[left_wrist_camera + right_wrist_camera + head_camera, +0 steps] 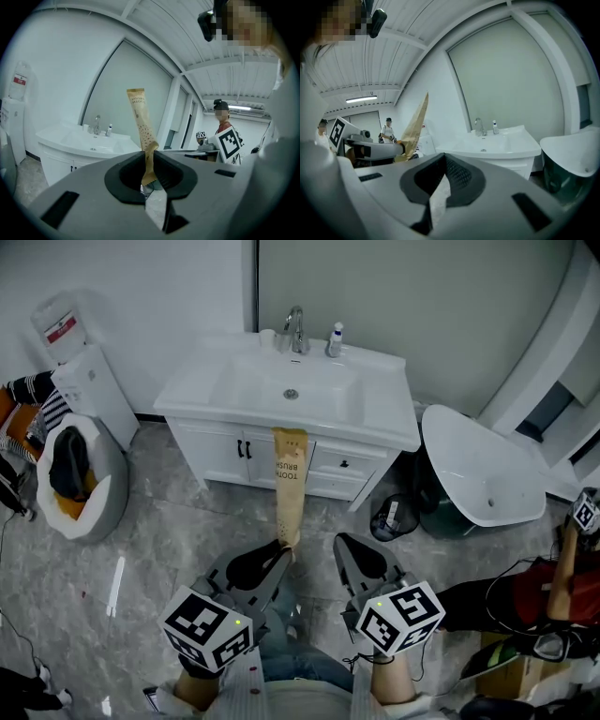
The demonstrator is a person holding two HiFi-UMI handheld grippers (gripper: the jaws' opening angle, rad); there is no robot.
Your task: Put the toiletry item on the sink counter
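The left gripper [285,551] is clamped on the bottom edge of the upright toothbrush packet [290,479]. The right gripper [345,547] is beside it, jaws together and empty. Bare floor [187,512] lies ahead, then the sink counter's [380,418] front edge.

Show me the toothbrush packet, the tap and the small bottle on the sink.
toothbrush packet [289,486]: head view, middle of its tan sleeve.
tap [295,327]: head view, its upright metal spout.
small bottle [335,341]: head view, its white body.
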